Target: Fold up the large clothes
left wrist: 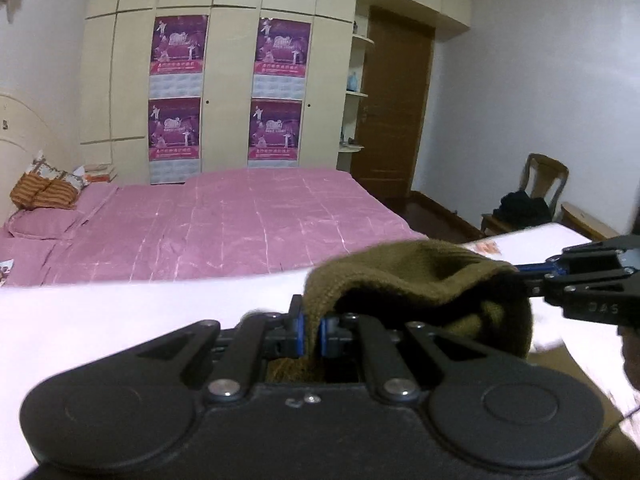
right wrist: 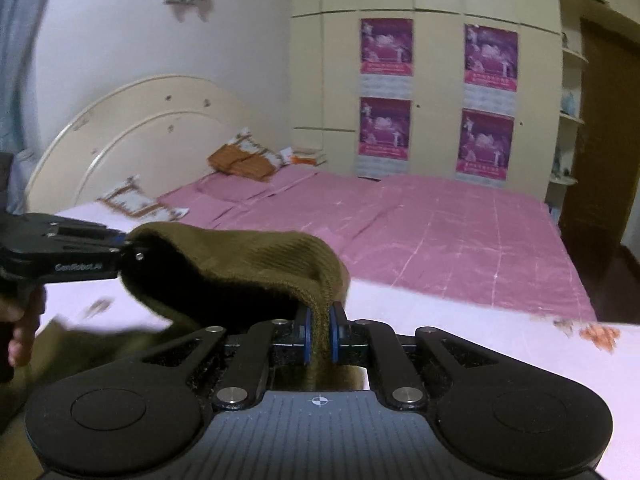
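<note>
An olive-green knitted garment (left wrist: 400,276) hangs lifted above a white surface (left wrist: 120,320), stretched between both grippers. In the left wrist view my left gripper (left wrist: 311,332) is shut on one edge of the knit. At the right of that view my right gripper (left wrist: 528,280) pinches the other end. The right wrist view shows my right gripper (right wrist: 320,336) shut on a fold of the garment (right wrist: 248,256). There my left gripper (right wrist: 128,256) grips the far end from the left. More olive cloth trails down, blurred, at the lower left.
Beyond the white surface (right wrist: 480,340) lies a bed with a pink cover (left wrist: 220,220) and pillows by the headboard (right wrist: 120,128). A cream wardrobe (left wrist: 232,80) with purple posters, a brown door (left wrist: 396,100) and a wooden chair (left wrist: 544,184) holding dark clothes stand behind.
</note>
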`<state>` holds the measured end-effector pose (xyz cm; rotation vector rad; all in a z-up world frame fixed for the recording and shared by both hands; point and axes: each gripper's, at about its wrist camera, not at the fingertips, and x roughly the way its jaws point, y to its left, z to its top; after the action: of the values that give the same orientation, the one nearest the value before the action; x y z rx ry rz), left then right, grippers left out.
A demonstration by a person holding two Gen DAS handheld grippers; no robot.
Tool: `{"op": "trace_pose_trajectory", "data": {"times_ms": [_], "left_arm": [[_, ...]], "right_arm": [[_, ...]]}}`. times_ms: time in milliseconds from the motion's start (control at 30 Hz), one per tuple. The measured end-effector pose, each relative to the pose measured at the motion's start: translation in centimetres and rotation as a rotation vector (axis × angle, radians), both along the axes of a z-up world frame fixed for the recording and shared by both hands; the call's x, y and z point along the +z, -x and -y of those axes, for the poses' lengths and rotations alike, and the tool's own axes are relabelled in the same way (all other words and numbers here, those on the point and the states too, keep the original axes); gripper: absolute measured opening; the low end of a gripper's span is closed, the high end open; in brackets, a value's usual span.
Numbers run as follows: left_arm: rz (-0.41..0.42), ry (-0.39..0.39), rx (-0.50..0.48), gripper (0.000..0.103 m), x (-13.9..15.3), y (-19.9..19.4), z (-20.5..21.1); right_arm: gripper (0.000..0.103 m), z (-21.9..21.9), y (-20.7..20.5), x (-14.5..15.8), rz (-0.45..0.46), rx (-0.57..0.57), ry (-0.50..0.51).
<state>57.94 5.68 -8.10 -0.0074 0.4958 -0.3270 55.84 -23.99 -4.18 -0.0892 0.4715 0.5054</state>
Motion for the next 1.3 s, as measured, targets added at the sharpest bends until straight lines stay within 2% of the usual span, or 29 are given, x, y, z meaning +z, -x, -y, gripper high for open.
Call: {"op": "trace_pose_trajectory", "data": {"times_ms": [133,233,300,333,400,433,467,500,533,633,733,800,867,933,967,1000,1033,1067,1133,1200,1300], "left_arm": [[-0.037,0.035,-0.003,0.007,-1.1,4.5,-0.7],[-0.071,0.014,-0.009,0.007,-2.5,6.8,-0.9],[-0.096,-0.013,-0.025,0.008,-3.5,7.8,-0.7],[-0.121,-0.029,-0.034,0.010,-4.3,8.1,-0.7],[-0.194,-0.073,-0.026,0.035,-5.8,8.5,-1.1],[-0.210,-0.091,-0.023,0.041,-6.2,9.1,-1.5],[-0.211,-0.092,-0.017,0.042,-6.4,10.0,-2.4],[-0.216,-0.082,-0.010,0.042,-6.4,10.7,-3.5],[-0.223,-0.063,0.001,0.042,-6.2,11.0,-4.4],[-0.226,0.054,0.026,0.042,-5.0,10.7,-6.1],[-0.228,0.164,0.040,0.042,-4.4,8.8,-5.4],[-0.209,0.167,0.021,0.042,-4.1,7.4,-4.3],[-0.252,0.148,-0.002,0.040,-4.5,5.6,-2.9],[-0.250,0.146,-0.025,0.040,-4.7,5.4,-2.1],[-0.254,0.122,-0.045,0.037,-4.8,5.0,-1.6],[-0.261,0.085,-0.066,0.020,-5.0,4.7,-1.0],[-0.272,0.066,-0.093,0.009,-5.4,4.6,-0.7],[-0.276,0.060,-0.111,0.004,-5.8,4.8,-0.5],[-0.197,0.051,-0.146,0.004,-5.5,7.0,-0.4],[-0.120,0.027,-0.172,0.005,-5.1,9.2,-0.4],[-0.144,-0.014,-0.185,0.005,-6.2,10.4,-0.8]], "right_arm": [[0.008,-1.1,6.6,-1.1,0.021,-0.005,0.059],[0.008,-2.0,9.6,-3.3,-0.012,-0.012,0.079],[0.008,-2.2,10.6,-4.9,-0.064,-0.023,0.068],[0.009,-2.3,10.9,-5.8,-0.091,-0.020,0.070],[0.009,-2.6,11.5,-7.7,-0.154,-0.009,0.112],[0.018,-2.6,12.0,-8.4,-0.189,-0.005,0.131],[0.043,-2.4,12.8,-8.5,-0.187,-0.002,0.141],[0.050,-1.8,13.8,-8.3,-0.167,0.004,0.135],[0.051,-1.2,14.5,-7.8,-0.158,0.006,0.112],[0.051,-0.4,14.1,-6.0,-0.168,-0.057,0.026],[0.051,-0.4,11.6,-5.3,-0.205,-0.139,-0.076],[0.051,-0.6,9.9,-5.0,-0.210,-0.155,-0.105],[0.051,-1.3,8.0,-5.4,-0.244,-0.151,-0.108],[0.051,-1.9,5.9,-5.8,-0.283,-0.143,-0.103],[0.051,-1.8,5.4,-6.1,-0.297,-0.136,-0.093],[0.045,-2.1,5.0,-6.4,-0.314,-0.129,-0.074],[0.016,-2.1,4.6,-6.7,-0.330,-0.113,-0.060],[0.003,-2.2,4.4,-6.9,-0.342,-0.095,-0.057],[0.003,-1.9,5.5,-6.5,-0.302,-0.060,-0.043],[0.003,-1.6,7.9,-5.7,-0.212,-0.003,-0.020],[0.003,-1.8,11.8,-6.3,-0.102,0.075,0.104]]}}
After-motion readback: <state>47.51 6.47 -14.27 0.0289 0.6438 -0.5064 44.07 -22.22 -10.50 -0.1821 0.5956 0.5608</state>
